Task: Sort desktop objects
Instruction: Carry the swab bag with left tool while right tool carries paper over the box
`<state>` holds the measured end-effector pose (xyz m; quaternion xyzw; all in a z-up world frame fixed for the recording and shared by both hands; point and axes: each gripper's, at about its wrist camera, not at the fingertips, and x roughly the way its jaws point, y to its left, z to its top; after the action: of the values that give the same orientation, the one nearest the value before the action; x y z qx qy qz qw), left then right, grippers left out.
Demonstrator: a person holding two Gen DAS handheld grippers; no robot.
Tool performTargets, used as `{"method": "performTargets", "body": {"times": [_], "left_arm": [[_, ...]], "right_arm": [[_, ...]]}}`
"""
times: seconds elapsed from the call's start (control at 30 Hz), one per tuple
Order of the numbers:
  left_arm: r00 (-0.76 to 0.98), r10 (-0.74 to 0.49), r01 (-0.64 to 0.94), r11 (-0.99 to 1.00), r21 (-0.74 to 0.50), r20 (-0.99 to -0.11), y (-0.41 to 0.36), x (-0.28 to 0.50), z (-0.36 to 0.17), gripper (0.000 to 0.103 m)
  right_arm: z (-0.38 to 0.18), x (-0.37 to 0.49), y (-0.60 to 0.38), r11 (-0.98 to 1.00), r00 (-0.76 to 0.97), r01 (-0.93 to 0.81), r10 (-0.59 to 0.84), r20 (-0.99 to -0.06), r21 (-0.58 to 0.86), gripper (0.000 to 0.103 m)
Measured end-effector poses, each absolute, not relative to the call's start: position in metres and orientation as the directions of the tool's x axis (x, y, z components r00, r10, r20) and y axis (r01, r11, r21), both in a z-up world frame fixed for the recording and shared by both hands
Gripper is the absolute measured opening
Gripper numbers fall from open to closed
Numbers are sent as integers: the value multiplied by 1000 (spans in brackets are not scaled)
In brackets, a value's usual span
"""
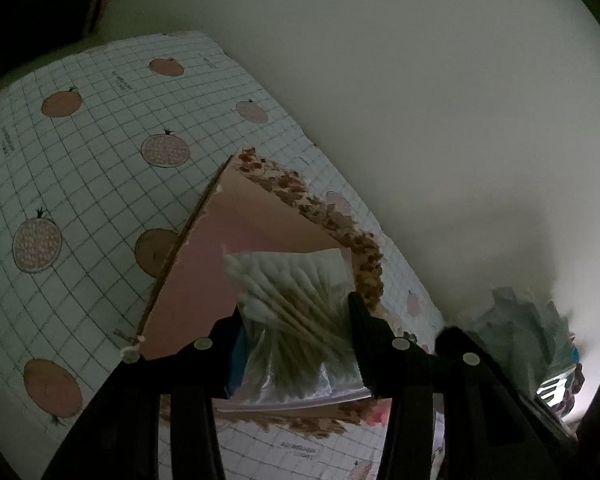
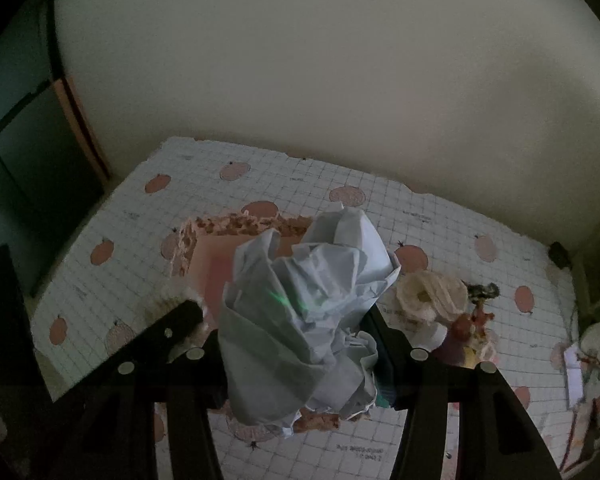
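Left claw (image 1: 296, 320) pinches a crinkly clear bag of cotton swabs (image 1: 288, 300) (wooden stems) over the pink tray (image 1: 204, 264); right claw (image 2: 296, 320), tilted down, grips crumpled pale paper (image 2: 304, 304) at the tray's five o'clock.

We see open room across the far and left parts of the checked tablecloth (image 2: 100, 280), where only printed fruit marks lie flat. In the middle, the pink box (image 1: 204, 280) with its patterned rim blocks a low pass. Right of it stands a clutter of small things, a pale flower-like object (image 2: 428, 292) among them, crowding that side. The wall (image 2: 300, 60) closes the far edge, a dark cabinet (image 2: 28, 140) the left.
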<state>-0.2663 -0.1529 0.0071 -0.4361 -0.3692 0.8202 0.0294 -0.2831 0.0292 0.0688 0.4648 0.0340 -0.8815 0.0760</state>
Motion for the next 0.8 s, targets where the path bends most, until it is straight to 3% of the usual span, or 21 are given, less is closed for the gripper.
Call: {"method": "performTargets", "body": {"times": [0.3,0.47,0.8], "left_arm": [[-611,290,302,-775,-555,-737,-161,-274,4,47],[-613,277,356,-740,-571,-740,-177,-278,-1,47],[-542,198,338,-838,-428,-817,-140,-296,-10,47]], "right_arm": [[26,-308,37,-972,-509,217,-191,-839,90,58],[0,-312,36,-955,-469,269,-240,-850,122,58],[-25,-312,49,-919,-419,343,-336,-844,196,59]]}}
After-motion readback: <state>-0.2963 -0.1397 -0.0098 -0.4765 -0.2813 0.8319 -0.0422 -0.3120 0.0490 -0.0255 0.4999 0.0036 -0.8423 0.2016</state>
